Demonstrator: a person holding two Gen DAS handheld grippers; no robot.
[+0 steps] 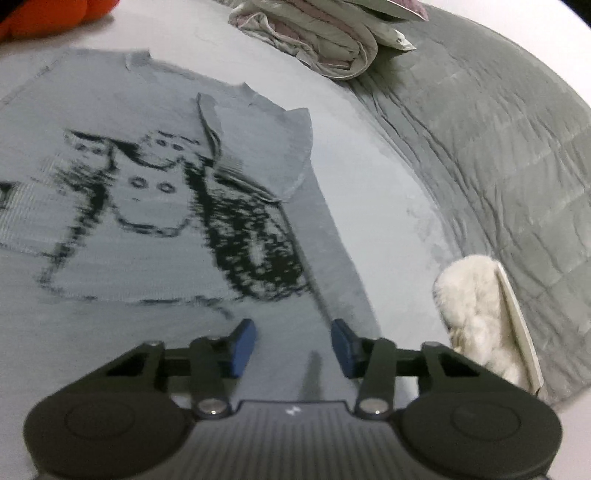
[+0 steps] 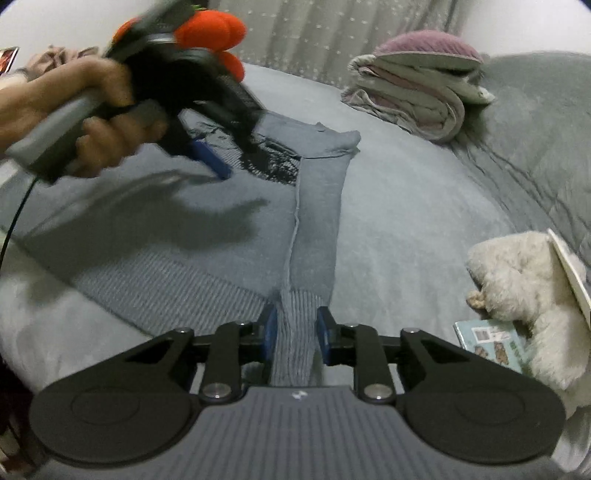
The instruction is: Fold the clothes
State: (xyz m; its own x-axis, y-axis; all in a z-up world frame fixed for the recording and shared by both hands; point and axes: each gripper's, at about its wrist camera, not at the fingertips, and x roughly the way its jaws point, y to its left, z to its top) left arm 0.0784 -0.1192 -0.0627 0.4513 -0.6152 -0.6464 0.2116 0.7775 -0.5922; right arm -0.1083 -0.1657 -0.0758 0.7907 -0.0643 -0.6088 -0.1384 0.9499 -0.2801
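Note:
A grey knitted sweater [image 1: 147, 221] with a black cartoon print lies flat on the bed. In the right wrist view its sleeve [image 2: 317, 221] is folded along the body, with the ribbed cuff [image 2: 295, 325] nearest me. My right gripper [image 2: 296, 332] is shut on that cuff, a blue pad pressing on each side. My left gripper [image 1: 293, 343] hovers low over the sweater's lower right part, near the sleeve seam, open with nothing pinched. In the right wrist view the left gripper [image 2: 221, 162], held by a hand [image 2: 92, 122], is blurred above the sweater's body [image 2: 166, 229].
A folded pile of bedding [image 2: 413, 96] with a purple cushion [image 2: 424, 46] sits at the back right. A grey quilt [image 1: 498, 147] lies along the right. A white plush toy [image 2: 524, 288] and a booklet [image 2: 491, 343] lie near right. An orange plush [image 2: 210, 33] is at the back left.

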